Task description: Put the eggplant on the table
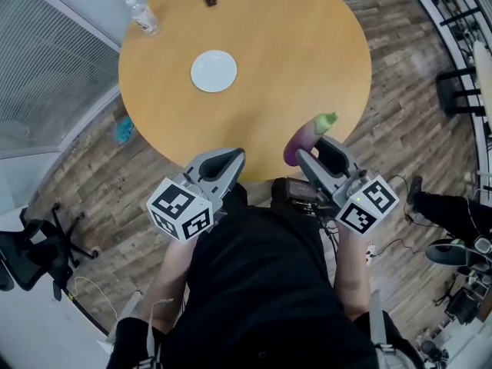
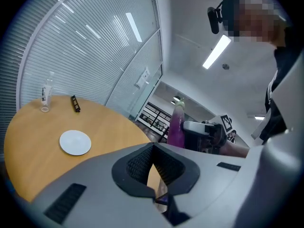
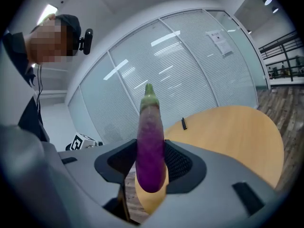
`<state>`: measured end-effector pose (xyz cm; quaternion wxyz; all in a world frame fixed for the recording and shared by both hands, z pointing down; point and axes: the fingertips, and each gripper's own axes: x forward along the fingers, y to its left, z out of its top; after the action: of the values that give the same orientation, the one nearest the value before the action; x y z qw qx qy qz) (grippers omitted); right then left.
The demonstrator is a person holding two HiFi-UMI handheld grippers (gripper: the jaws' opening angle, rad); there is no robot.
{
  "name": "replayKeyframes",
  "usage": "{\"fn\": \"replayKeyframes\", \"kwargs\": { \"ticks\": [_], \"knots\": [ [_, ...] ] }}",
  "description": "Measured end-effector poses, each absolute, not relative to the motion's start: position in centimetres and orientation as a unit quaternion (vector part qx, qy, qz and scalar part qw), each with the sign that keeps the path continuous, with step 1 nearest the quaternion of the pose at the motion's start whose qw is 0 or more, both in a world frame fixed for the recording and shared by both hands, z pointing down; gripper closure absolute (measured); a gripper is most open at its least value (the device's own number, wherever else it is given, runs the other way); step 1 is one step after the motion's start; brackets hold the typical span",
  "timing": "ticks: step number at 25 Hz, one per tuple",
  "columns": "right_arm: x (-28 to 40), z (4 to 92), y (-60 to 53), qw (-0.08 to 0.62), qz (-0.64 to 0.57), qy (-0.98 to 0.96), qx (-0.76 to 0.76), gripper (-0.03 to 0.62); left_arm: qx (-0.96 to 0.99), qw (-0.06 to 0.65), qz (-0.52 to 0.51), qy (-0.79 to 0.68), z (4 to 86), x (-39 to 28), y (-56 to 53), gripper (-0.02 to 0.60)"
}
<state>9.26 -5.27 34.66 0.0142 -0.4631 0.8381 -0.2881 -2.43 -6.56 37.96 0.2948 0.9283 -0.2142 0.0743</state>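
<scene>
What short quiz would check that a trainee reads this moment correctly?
1. True or false: the eggplant lies on the white plate.
2. Which gripper is shut on the eggplant? A. left gripper B. right gripper C. neither
3. Fill in: a clear plastic ____ stands near the far edge of the round table.

Key: 1 false; 2 B; 3 bottle.
</scene>
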Motion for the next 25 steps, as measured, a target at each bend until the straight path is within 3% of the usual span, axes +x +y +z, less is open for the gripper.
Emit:
{"fn": "replayKeyframes", "kwargs": {
  "ticks": [13,25],
  "knots": [
    [3.1,36.3,-4.6,-0.011,-0.302,0.836,-0.457,0.402,0.934,0.298,0.08,-0.182,38.5,-5.5,-6.5,0.571],
    [-3.2,39.6,-10.0,-0.094,-0.294,0.871,-0.381,0.402,0.911,0.323,0.058,-0.25,39.4,-11.3,-6.5,0.571]
  ]
}}
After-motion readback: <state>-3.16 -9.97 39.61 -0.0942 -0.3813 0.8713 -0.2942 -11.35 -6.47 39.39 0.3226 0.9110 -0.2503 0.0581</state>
